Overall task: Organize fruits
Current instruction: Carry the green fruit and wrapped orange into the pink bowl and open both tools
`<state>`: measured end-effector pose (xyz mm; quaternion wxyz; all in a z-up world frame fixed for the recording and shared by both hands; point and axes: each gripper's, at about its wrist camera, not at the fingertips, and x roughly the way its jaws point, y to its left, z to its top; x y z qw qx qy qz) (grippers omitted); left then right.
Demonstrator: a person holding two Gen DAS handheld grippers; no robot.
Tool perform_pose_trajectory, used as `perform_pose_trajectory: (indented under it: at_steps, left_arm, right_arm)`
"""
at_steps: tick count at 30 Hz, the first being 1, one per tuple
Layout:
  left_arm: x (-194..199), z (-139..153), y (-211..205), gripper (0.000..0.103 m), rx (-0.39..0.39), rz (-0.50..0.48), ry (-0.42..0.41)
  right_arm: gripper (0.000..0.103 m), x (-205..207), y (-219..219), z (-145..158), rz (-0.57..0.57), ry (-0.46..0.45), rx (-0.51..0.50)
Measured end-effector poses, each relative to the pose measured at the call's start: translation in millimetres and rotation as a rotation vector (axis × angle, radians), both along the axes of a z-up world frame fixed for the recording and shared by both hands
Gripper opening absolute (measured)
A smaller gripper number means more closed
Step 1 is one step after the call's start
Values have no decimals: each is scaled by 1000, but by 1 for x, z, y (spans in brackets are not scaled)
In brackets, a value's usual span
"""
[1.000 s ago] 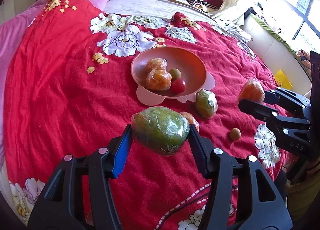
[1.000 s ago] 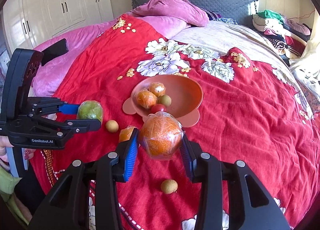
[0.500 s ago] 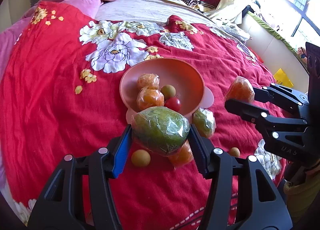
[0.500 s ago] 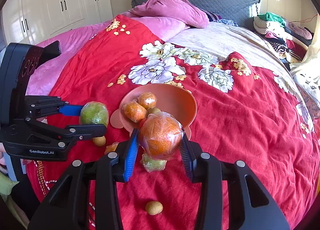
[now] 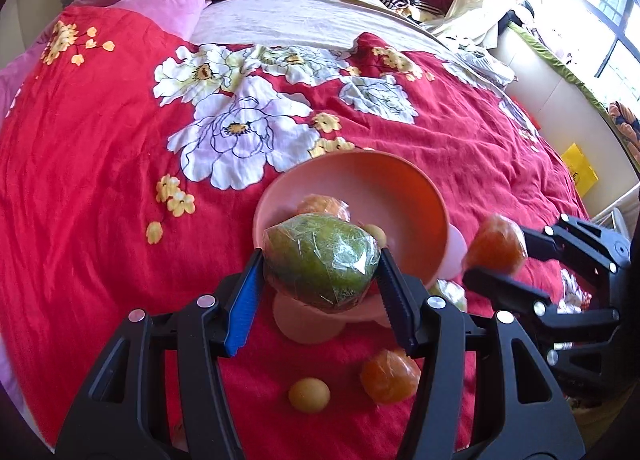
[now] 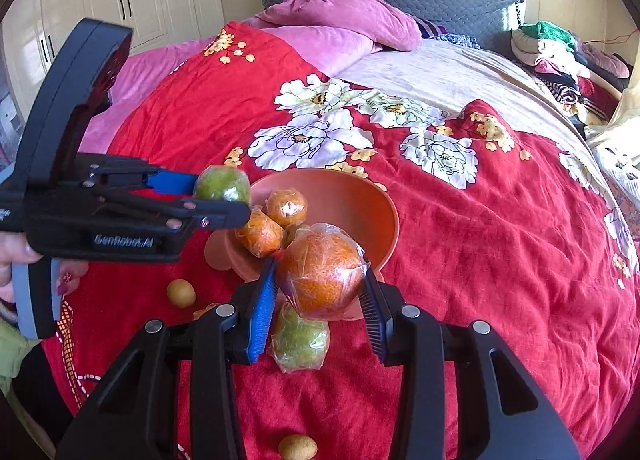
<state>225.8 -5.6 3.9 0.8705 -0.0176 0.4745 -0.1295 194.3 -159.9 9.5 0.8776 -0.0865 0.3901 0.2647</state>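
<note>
Red floral bedspread (image 5: 100, 179) covers the bed, with a pink bowl (image 5: 404, 187) just ahead of both tongs. Left tongs (image 5: 320, 272) clamp a plastic-wrapped green fruit (image 5: 320, 260) over the bowl's near rim — right tongs (image 6: 320, 280) grip a wrapped orange (image 6: 322, 270) at the rim too. Below the right tongs lies another wrapped green fruit (image 6: 300, 342); wrapped oranges (image 6: 286, 205) sit in the bowl.

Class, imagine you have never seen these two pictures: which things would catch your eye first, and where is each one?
The left gripper clamps a green fruit wrapped in clear film over the near rim of the pink plastic bowl. The right gripper grips a film-wrapped orange near the bowl's front edge. Both hang above a red floral bedspread.
</note>
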Motion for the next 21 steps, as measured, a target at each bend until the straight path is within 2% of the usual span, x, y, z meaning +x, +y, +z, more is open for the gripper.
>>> perform_pose_trajectory:
  at_steps: [8,21]
  left_arm:
    - [23,-16,14,48,7,31,18]
    - [32,-21,4,48,2,-1,6]
  right_arm:
    - [38,7,7,-10,4,12,0]
    - [38,21,19,-28,6,19,-62]
